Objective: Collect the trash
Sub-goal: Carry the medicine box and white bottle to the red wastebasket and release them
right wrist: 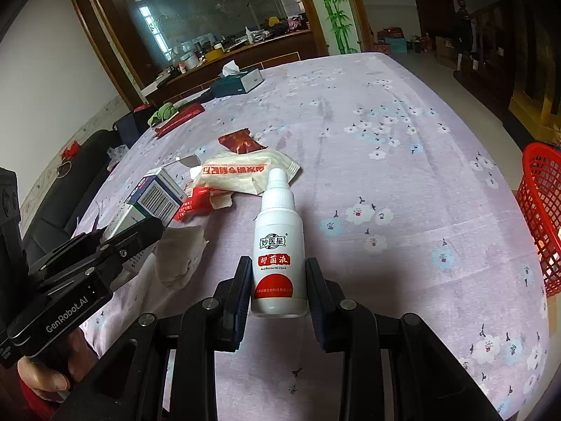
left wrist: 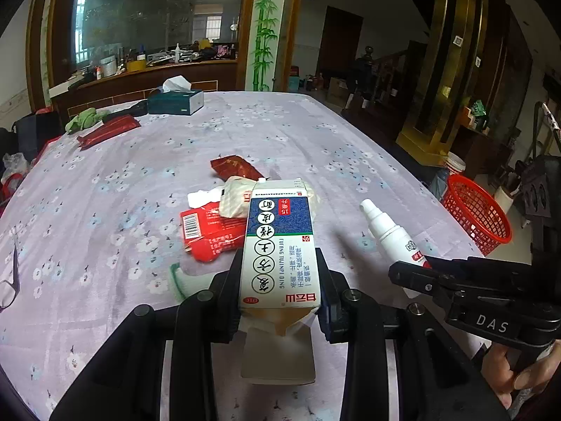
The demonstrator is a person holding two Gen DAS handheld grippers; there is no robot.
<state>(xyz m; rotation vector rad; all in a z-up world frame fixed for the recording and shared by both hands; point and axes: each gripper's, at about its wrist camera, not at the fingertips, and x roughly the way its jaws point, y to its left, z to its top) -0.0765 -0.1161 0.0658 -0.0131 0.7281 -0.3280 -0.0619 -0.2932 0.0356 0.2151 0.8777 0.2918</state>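
Two grippers were loaded: left gripper (left wrist: 280,301) clamped a medicine box (left wrist: 280,242), right gripper (right wrist: 278,293) clamped a white spray bottle (right wrist: 278,245), both over the floral tablecloth (right wrist: 403,133). Wrappers (right wrist: 242,175) lay beyond; red basket (right wrist: 541,217) at the table's right edge.

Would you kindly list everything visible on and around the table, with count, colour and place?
medicine box: 1, white and blue, in left gripper
spray bottle: 1, white and red, in right gripper
wrappers: several, red and cream, table centre
tissue box: 1, teal, far edge
green cloth: 1, far left edge
basket: 1, red, beside table on the right
tablecloth: 1, lilac floral
left gripper: black, shut on box
right gripper: black, shut on bottle
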